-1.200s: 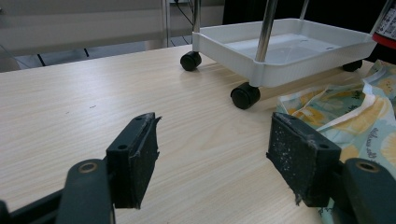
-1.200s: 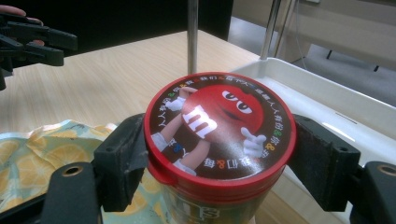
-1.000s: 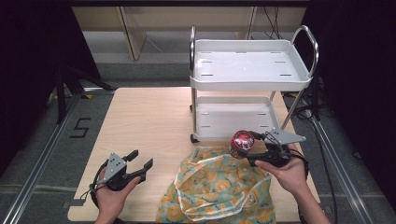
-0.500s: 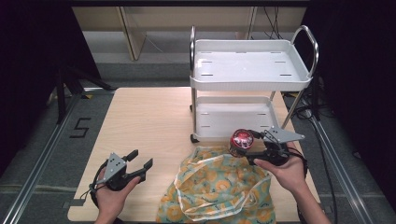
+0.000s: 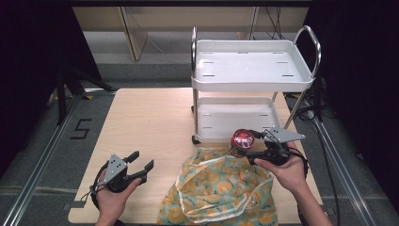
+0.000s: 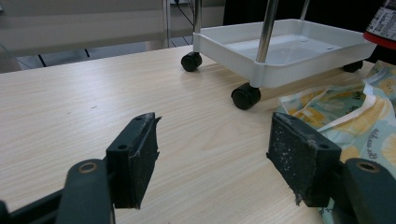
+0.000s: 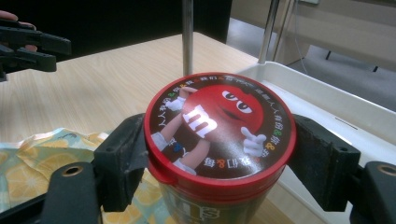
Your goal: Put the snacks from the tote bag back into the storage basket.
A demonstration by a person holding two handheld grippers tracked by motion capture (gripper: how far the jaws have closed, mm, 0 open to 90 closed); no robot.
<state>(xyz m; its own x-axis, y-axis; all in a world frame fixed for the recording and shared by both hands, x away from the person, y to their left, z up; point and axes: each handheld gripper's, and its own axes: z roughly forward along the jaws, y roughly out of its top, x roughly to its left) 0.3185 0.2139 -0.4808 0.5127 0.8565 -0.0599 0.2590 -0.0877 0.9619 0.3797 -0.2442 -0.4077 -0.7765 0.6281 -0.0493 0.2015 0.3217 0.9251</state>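
Observation:
A round candy tub [image 5: 242,141] [image 7: 219,135] with a red lid and a cartoon print hangs just above the far edge of a yellow flowered cloth bag [image 5: 221,190] [image 6: 345,109]. My right gripper [image 5: 245,147] [image 7: 219,163] is shut on the tub, one pad on each side below the lid. At the table's near left my left gripper [image 5: 141,161] [image 6: 217,158] rests low over bare wood, open, with nothing between its pads. A slice of the tub [image 6: 384,23] shows at the top right of the left gripper view.
A white two-shelf cart [image 5: 251,82] on black castors stands at the back right of the wooden table [image 5: 150,122], its lower tray [image 6: 280,49] [image 7: 327,100] close behind the tub. The bag covers the near middle of the table.

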